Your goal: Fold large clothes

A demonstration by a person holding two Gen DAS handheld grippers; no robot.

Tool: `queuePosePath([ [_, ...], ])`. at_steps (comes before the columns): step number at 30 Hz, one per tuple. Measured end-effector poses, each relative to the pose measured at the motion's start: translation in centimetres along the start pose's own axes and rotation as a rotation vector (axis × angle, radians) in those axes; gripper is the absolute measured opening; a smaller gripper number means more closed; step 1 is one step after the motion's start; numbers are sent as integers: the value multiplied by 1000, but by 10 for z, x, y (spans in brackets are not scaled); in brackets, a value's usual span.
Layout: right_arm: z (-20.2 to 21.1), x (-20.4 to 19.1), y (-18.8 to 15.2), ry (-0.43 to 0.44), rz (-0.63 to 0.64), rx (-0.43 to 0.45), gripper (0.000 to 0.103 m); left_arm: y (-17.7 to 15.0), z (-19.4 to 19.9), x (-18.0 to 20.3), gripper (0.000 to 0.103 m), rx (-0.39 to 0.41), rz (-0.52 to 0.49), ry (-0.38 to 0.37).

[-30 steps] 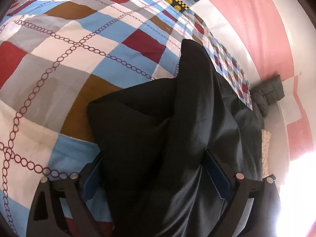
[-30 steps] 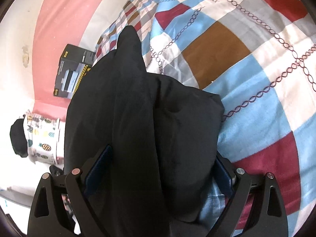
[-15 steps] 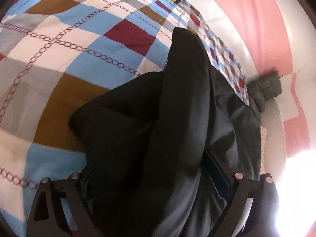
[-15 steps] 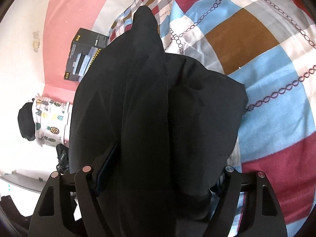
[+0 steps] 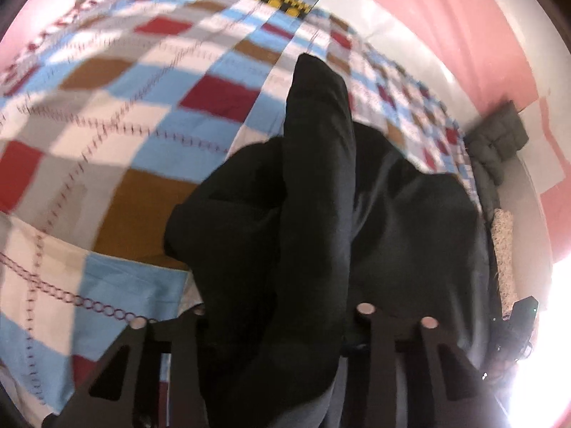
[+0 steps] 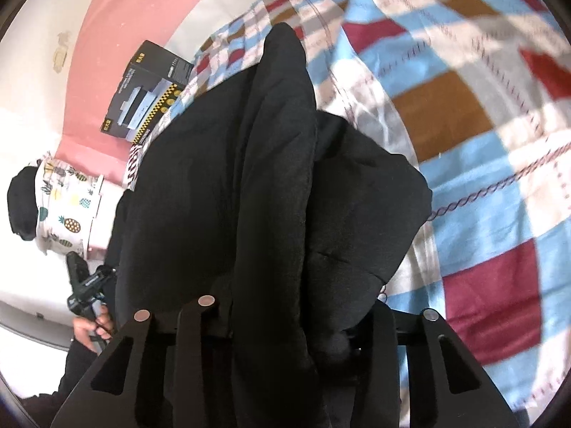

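A large black garment hangs bunched over a checked quilt. My left gripper is shut on a thick fold of it, which rises in a ridge in front of the camera. In the right wrist view the same black garment fills the middle, and my right gripper is shut on another fold of it. The cloth hides the fingertips of both grippers. The garment is lifted, with its lower part draped toward the quilt.
A dark printed box lies at the bed's far edge against a pink wall. A grey cushion sits at the bed's corner. The person's pineapple-print shirt and the other hand with its gripper show at left.
Both grippers have closed in on the garment's folds and swung; the views are blurred by motion. More of the quilt's far edge and the box show now.
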State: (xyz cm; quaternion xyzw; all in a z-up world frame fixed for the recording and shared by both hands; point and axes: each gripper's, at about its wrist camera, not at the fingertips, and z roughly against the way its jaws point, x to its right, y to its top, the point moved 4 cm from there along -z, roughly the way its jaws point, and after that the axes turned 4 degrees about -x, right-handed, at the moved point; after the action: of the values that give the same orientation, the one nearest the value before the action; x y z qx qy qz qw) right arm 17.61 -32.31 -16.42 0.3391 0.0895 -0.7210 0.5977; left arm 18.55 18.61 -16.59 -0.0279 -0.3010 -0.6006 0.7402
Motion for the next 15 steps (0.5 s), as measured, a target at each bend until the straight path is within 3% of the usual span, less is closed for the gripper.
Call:
queuePosePath([
  [7,33,-36,8,12,84,58,36,13,51,15,34,86,-39,-57],
  [15,45,-65,18,44,115,101,36,40,89,33,33,170,-72,-70],
])
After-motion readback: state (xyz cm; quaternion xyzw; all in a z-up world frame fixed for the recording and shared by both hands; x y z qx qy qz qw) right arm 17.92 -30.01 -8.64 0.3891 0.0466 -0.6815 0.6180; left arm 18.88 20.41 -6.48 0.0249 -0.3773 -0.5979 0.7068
